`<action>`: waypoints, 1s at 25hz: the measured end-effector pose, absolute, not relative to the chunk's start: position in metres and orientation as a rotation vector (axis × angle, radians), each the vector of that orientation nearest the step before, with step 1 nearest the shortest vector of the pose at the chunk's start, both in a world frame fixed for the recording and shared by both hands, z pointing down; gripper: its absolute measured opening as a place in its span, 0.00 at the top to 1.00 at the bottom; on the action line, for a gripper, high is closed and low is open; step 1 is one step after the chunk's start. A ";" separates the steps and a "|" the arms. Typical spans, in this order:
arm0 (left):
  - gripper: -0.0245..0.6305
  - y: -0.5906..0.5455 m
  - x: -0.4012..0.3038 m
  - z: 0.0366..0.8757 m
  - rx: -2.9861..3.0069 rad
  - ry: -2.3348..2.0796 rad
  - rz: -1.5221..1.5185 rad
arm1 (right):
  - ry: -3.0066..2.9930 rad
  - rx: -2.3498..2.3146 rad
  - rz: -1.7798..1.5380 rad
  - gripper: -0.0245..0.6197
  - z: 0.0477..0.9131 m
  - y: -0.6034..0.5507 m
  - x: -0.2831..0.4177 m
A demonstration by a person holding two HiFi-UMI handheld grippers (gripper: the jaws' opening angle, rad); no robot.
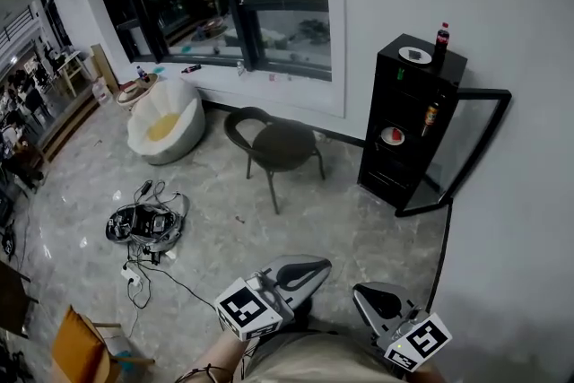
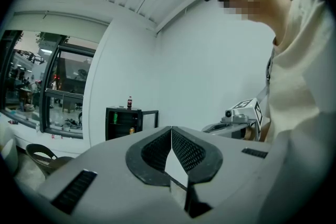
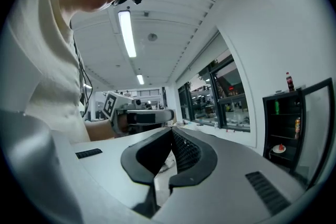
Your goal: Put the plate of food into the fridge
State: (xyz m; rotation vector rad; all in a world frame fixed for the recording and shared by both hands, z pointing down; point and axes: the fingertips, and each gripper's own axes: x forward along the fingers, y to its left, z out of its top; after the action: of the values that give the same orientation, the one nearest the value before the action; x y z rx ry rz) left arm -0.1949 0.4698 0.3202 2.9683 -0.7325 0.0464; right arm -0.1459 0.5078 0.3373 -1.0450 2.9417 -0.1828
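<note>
A small black fridge (image 1: 408, 117) stands against the white wall, its glass door (image 1: 468, 148) swung open to the right. On its middle shelf sits a white plate with red food (image 1: 392, 136), also seen as the plate (image 3: 279, 148) in the right gripper view. A second plate (image 1: 414, 55) and a cola bottle (image 1: 441, 36) rest on top. My left gripper (image 1: 309, 267) and right gripper (image 1: 375, 296) are low in the head view, far from the fridge, both shut and holding nothing. The left gripper (image 2: 171, 132) faces the fridge (image 2: 123, 123); the right gripper (image 3: 172, 132) points across the room.
A black round chair (image 1: 278, 143) stands on the tiled floor between me and the fridge. A white beanbag seat (image 1: 166, 126) is by the window. Cables and a device (image 1: 143, 224) lie on the floor at left; a wooden chair (image 1: 81, 345) is at bottom left.
</note>
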 end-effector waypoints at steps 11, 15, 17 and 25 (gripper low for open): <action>0.95 0.425 -0.205 0.322 2.960 -0.644 -0.019 | 3.031 -1.152 -0.122 0.93 0.344 0.471 -0.163; 0.95 0.402 -0.220 0.319 2.961 -0.664 -0.045 | 2.986 -1.187 -0.141 0.93 0.339 0.446 -0.169; 0.95 0.388 -0.231 0.317 2.964 -0.670 -0.055 | 2.952 -1.176 -0.188 0.93 0.336 0.431 -0.174; 0.95 0.346 -0.264 0.319 2.943 -0.631 -0.118 | 2.855 -1.262 -0.361 0.93 0.335 0.385 -0.186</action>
State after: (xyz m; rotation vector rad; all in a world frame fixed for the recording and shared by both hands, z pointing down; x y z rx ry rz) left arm -0.2638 0.3456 0.3194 2.9425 -0.6312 -0.1177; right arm -0.1856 0.3851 0.3353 -1.2623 2.8547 -0.3613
